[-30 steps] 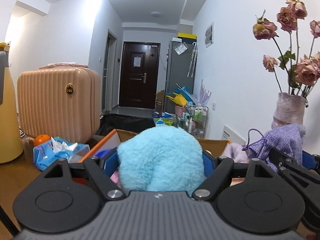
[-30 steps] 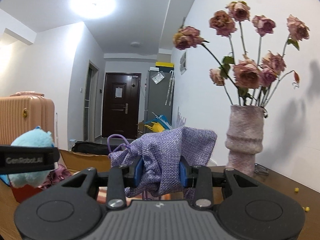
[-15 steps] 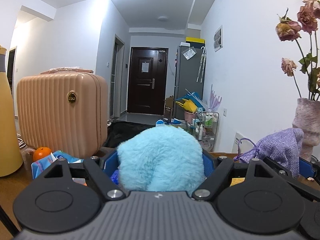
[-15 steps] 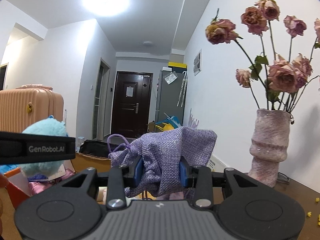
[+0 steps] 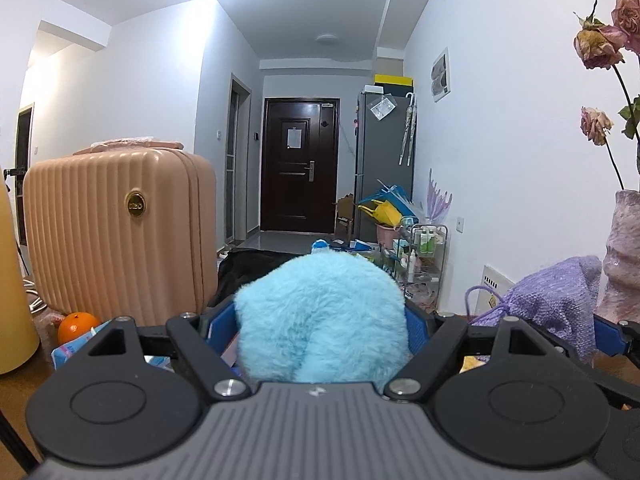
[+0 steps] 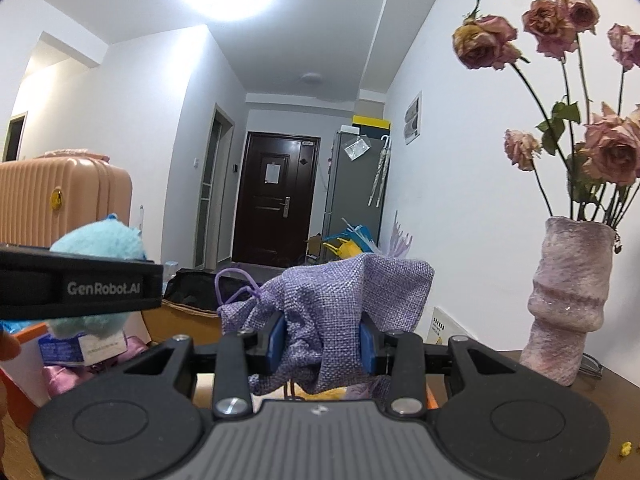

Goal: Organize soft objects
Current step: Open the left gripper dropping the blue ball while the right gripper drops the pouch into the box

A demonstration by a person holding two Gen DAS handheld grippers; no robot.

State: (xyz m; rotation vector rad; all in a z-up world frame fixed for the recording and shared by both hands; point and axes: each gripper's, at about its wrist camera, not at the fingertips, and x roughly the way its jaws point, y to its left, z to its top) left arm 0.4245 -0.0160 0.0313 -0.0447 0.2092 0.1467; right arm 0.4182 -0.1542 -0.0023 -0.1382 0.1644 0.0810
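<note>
My left gripper (image 5: 320,320) is shut on a fluffy light-blue plush toy (image 5: 320,316), held up in the air; the toy hides the fingertips. My right gripper (image 6: 322,338) is shut on a purple woven drawstring pouch (image 6: 332,304), also lifted. In the left wrist view the pouch (image 5: 556,308) shows at the right. In the right wrist view the plush toy (image 6: 100,240) shows at the left, behind the side of the left gripper. An orange-edged cardboard box (image 6: 184,322) with pink soft items lies below and ahead, mostly hidden.
A pink vase (image 6: 568,304) of dried roses stands on the brown table at the right. A peach suitcase (image 5: 116,232) stands at the left, with an orange (image 5: 76,326), a blue tissue pack (image 5: 76,352) and a yellow bottle (image 5: 12,300). A hallway lies ahead.
Both grippers have risen, still holding their objects. The cardboard box has dropped out of the left wrist view and the vase has shifted right.
</note>
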